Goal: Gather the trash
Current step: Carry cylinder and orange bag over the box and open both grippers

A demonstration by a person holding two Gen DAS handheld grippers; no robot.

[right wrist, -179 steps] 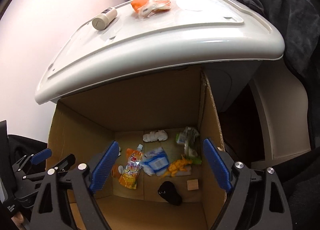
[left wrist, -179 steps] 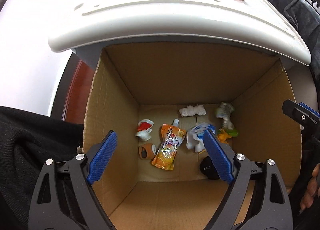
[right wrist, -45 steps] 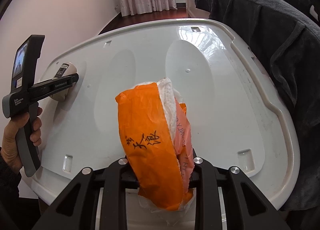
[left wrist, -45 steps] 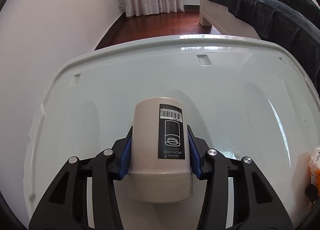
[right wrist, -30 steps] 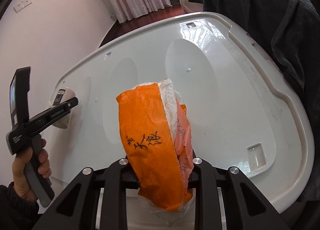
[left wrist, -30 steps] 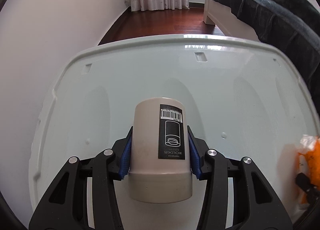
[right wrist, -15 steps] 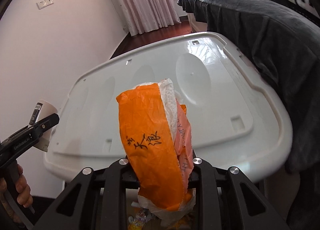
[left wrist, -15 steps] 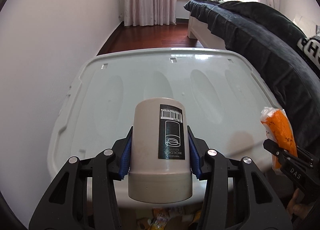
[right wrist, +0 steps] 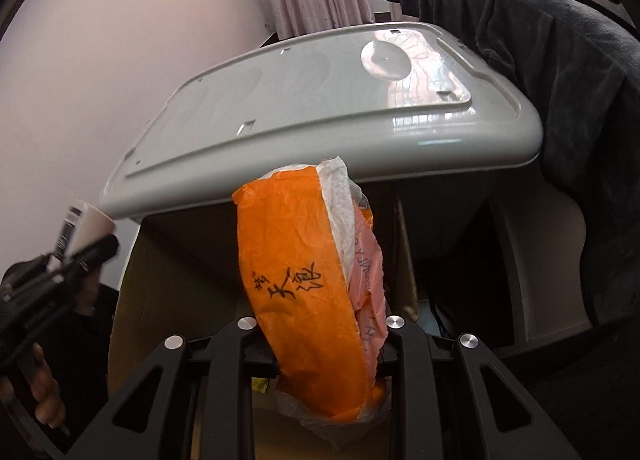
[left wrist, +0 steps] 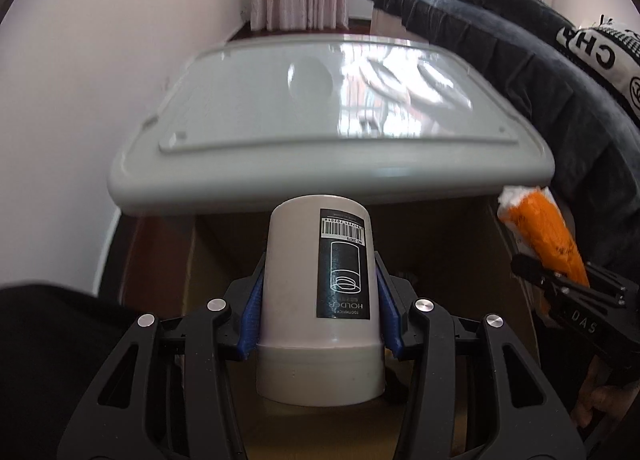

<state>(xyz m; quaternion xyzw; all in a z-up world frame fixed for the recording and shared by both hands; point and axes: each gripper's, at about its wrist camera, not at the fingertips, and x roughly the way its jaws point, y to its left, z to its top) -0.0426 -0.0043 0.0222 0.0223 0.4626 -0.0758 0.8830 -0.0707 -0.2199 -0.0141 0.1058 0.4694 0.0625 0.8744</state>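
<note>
Left gripper (left wrist: 318, 314) grips a white canister (left wrist: 318, 300) before the grey lid (left wrist: 320, 120).

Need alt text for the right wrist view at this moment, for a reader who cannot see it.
The right gripper is clamped on a crumpled orange plastic bag with white paper inside, held above an open brown cardboard box that sits under the edge of a pale grey plastic lid. At far left, the left gripper holds a white cylindrical container.

White cylindrical toothpick holder (left wrist: 320, 292), black barcode label, upright, gripped over cardboard box (right wrist: 176, 260). Right: crumpled orange-and-white wrapper (right wrist: 308, 292), also gripped above box.
</note>
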